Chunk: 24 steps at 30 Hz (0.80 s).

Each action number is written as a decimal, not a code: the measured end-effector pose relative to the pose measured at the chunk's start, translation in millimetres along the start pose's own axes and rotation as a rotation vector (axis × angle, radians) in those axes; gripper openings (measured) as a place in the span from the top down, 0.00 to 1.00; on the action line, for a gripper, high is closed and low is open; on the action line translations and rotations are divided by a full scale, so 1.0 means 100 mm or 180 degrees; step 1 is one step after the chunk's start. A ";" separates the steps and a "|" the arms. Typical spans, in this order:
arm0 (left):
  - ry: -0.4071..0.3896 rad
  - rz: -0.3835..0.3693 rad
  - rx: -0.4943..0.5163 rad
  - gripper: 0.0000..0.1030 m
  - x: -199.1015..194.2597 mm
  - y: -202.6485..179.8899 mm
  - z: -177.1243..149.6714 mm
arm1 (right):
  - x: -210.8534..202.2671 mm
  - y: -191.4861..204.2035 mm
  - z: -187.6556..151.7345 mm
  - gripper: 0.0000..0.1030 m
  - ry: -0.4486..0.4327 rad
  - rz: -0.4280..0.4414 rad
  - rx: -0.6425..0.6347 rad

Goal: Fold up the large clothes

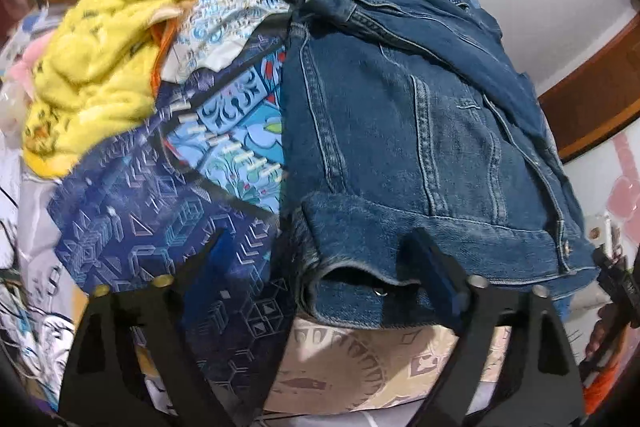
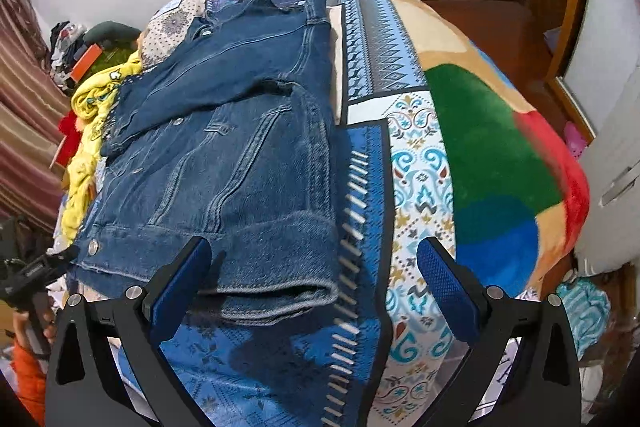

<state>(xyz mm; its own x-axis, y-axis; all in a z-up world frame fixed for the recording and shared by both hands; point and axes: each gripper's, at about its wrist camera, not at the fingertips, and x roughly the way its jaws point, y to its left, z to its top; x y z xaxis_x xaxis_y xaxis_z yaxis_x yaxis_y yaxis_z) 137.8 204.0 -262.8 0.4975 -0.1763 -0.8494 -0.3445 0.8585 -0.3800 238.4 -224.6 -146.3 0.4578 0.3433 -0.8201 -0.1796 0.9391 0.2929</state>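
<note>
One green-and-red blanket (image 2: 492,147) beyond the denim jacket (image 2: 224,163), right wrist view only.

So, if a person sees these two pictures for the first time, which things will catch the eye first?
Most striking is the blue denim jacket, partly folded on the patterned blue bedspread, its hem toward both cameras. Left of it in the left wrist view lies a crumpled bright yellow fleece garment; right of it in the right wrist view, a blanket with green, red and blue patches. Both the left hand-held gripper and the right hand-held gripper stand open at the hem.
</note>
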 end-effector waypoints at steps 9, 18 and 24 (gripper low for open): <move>0.0043 -0.0513 -0.0332 0.58 -0.03 0.10 -0.12 | 0.12 0.01 -0.06 0.58 0.0109 0.0435 0.0245; -0.0154 -0.0456 -0.0081 0.84 -0.26 -0.04 0.04 | 0.07 0.18 0.24 0.88 -0.0080 0.0530 0.0078; -0.0324 -0.0137 0.0373 0.85 -0.35 -0.34 0.26 | -0.03 0.41 0.48 0.88 -0.0301 0.0637 -0.0155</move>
<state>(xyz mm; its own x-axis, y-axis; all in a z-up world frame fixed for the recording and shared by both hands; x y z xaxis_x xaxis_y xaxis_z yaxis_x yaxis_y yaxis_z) 152.4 193.7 -210.8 0.5899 -0.1696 -0.7894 -0.2287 0.9025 -0.3648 271.6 -186.8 -108.3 0.4880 0.5245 -0.6977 -0.3157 0.8513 0.4191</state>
